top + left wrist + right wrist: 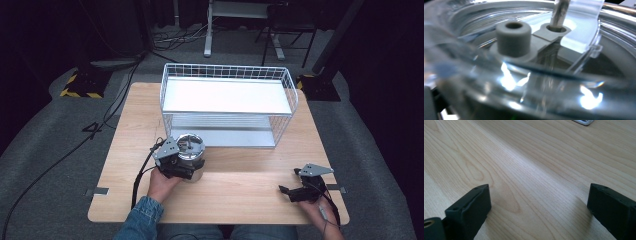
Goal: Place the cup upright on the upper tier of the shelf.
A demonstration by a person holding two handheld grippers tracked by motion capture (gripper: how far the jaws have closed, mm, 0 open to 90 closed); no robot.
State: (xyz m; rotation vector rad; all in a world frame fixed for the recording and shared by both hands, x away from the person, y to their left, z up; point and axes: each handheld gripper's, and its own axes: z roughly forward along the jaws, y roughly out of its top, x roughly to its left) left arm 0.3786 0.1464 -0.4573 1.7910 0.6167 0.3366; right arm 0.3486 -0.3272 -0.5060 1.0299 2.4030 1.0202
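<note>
A round container with a metal wall and a clear lid stands on the wooden table, just in front of the wire rack. My left gripper is closed around its near side, held by a hand in a denim sleeve. The left gripper view looks close onto the clear lid, with a grey knob and a metal shaft under it; the jaws are hidden there. My right gripper rests low at the table's front right, open, with bare wood between its black fingertips.
A white wire rack with two shelves stands at the back middle of the table. The table's front edge runs just below both hands. Dark floor with cables, a stand base and chair legs lies beyond.
</note>
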